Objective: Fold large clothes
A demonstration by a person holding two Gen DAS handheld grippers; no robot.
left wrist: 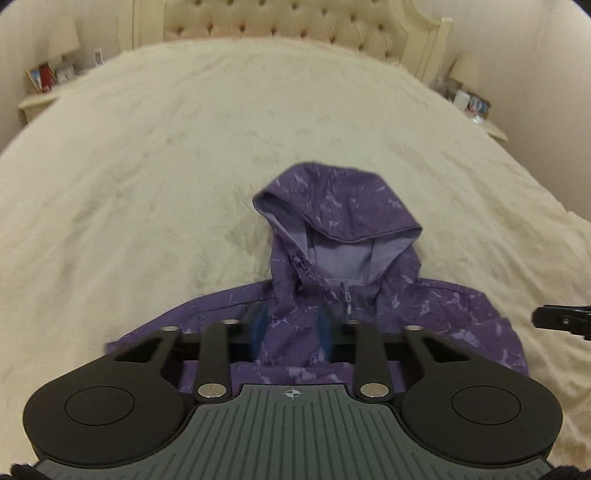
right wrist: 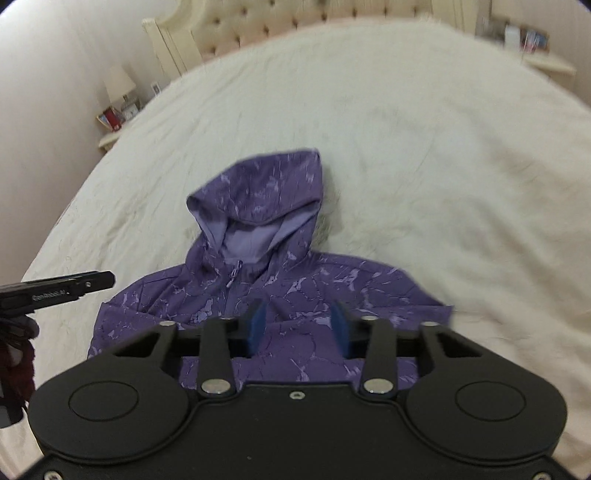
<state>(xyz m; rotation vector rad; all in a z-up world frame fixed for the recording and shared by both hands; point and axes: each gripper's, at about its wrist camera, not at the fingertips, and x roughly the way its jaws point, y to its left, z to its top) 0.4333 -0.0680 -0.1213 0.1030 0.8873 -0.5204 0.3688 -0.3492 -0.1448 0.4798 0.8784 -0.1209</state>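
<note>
Jacket (left wrist: 332,258) flat on bed (left wrist: 184,147)

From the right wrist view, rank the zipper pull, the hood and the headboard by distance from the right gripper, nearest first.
1. Zipper pull: just ahead of the right gripper, slightly left.
2. Hood: beyond it, on the blanket.
3. Headboard: farthest, at the top of the bed.

Jacket (left wrist: 369,306) flat on bed (left wrist: 184,147)

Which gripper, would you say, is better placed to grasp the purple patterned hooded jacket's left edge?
Left: the left gripper hovers nearer that jacket edge; the right gripper would cross over.
</note>
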